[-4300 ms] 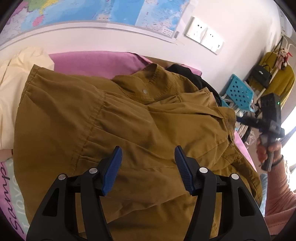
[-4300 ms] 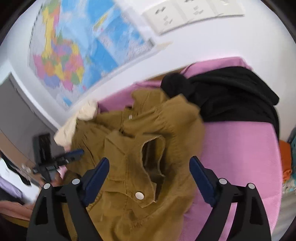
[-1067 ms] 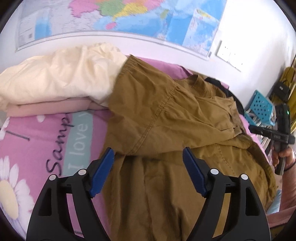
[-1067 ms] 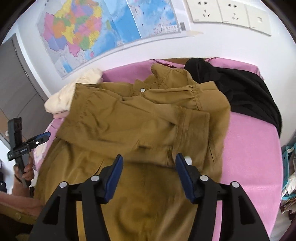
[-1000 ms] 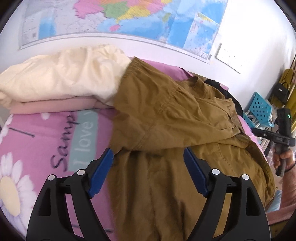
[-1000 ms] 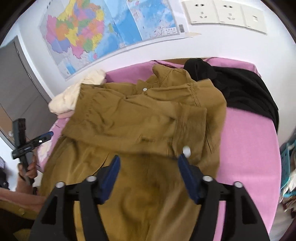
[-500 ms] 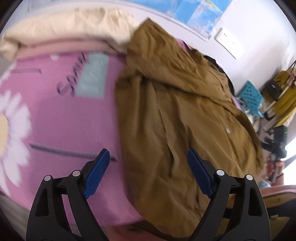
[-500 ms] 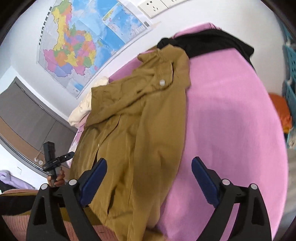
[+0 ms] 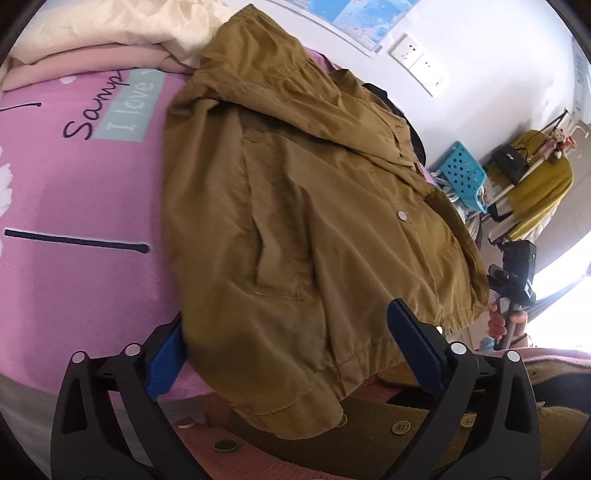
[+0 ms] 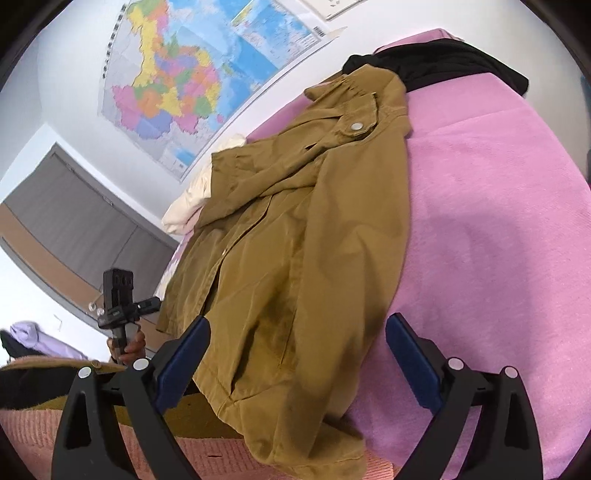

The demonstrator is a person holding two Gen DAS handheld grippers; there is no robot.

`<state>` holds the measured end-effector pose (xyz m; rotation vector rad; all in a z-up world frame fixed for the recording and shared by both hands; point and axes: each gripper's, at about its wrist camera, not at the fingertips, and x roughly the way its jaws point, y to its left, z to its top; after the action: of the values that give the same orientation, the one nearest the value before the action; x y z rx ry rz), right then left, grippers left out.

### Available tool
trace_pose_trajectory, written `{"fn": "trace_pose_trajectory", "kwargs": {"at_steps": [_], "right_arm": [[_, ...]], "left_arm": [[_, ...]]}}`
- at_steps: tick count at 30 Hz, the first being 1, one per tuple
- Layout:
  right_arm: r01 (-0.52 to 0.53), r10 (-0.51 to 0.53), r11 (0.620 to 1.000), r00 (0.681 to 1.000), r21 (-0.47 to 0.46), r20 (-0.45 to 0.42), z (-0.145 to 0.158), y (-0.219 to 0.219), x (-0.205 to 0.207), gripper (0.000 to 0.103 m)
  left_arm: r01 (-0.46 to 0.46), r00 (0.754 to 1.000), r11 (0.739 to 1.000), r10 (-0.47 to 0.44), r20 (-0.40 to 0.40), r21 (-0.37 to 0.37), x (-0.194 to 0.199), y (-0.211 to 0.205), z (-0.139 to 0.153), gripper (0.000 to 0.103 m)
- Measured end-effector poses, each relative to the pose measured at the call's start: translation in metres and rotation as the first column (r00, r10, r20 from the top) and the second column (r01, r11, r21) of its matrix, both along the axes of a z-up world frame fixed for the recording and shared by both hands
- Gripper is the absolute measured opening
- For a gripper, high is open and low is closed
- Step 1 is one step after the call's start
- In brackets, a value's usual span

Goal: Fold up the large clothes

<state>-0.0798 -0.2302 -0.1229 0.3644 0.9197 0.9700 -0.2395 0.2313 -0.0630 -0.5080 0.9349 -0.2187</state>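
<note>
The blue-padded fingers (image 9: 413, 350) of the left gripper (image 9: 291, 354) are seen spread wide and opening further; the hem of the brown jacket (image 9: 314, 206) lies between them, but no pad is pressed on it, and the left pad is partly hidden behind the cloth's edge. The fingers (image 10: 410, 358) of the right gripper (image 10: 295, 358) are likewise held wide apart and released, with the jacket's lower edge lying loose between them and draped over the near edge of the bed.

The jacket is spread lengthwise on the pink bedspread (image 10: 498, 221), its collar at the far end and its hem nearest the cameras, with one sleeve folded across the chest. A snap button (image 9: 402, 215) is shown on the front. A black garment (image 10: 443, 59) is seen just beyond the collar, touching it. Cream bedding (image 9: 129, 26) is piled at the far left of the bed, and the jacket's shoulder rests against it. A daisy-and-lettering print (image 9: 110, 99) is visible on the bedspread beside the jacket. A map (image 10: 207, 74) is hung on the wall behind the bed. A blue perforated basket (image 9: 463, 177) is seen beyond the bed's far side.
</note>
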Motion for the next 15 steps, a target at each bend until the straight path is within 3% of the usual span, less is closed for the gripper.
{"fn": "trace_pose_trajectory", "kwargs": {"at_steps": [3,5,9,11,12,13,15], "right_arm": [[-0.049,0.049,0.999,0.999,0.021,0.004,0.001,0.008,-0.007,0.093],[-0.054,0.054,0.998,0.998,0.021,0.011,-0.001,0.011,-0.009,0.093],[-0.059,0.059,0.994,0.998,0.092,0.001,0.000,0.009,-0.008,0.082],[-0.049,0.049,0.995,0.999,0.085,-0.002,-0.001,0.008,-0.006,0.074],[-0.044,0.045,0.996,0.999,0.080,-0.010,-0.003,0.008,-0.005,0.074],[-0.037,0.039,0.996,0.999,0.080,-0.017,-0.005,0.007,-0.004,0.073],[-0.027,0.029,0.996,0.999,0.088,-0.024,-0.006,0.003,-0.004,0.073]], "left_arm": [[0.039,0.999,0.998,-0.038,0.008,-0.048,0.003,-0.010,0.001,0.097],[0.046,0.999,0.998,-0.046,0.010,-0.031,0.006,-0.017,0.001,0.097],[0.037,0.999,0.998,-0.037,0.024,-0.041,0.008,-0.018,0.002,0.093],[0.013,1.000,1.000,-0.013,0.022,-0.023,0.009,-0.016,0.003,0.063],[-0.001,1.000,1.000,0.001,0.010,-0.010,0.011,-0.014,0.002,0.054],[-0.016,1.000,1.000,0.016,-0.009,0.002,0.012,-0.012,0.000,0.034],[-0.035,0.999,0.999,0.034,-0.031,-0.013,0.010,-0.004,-0.004,0.029]]}}
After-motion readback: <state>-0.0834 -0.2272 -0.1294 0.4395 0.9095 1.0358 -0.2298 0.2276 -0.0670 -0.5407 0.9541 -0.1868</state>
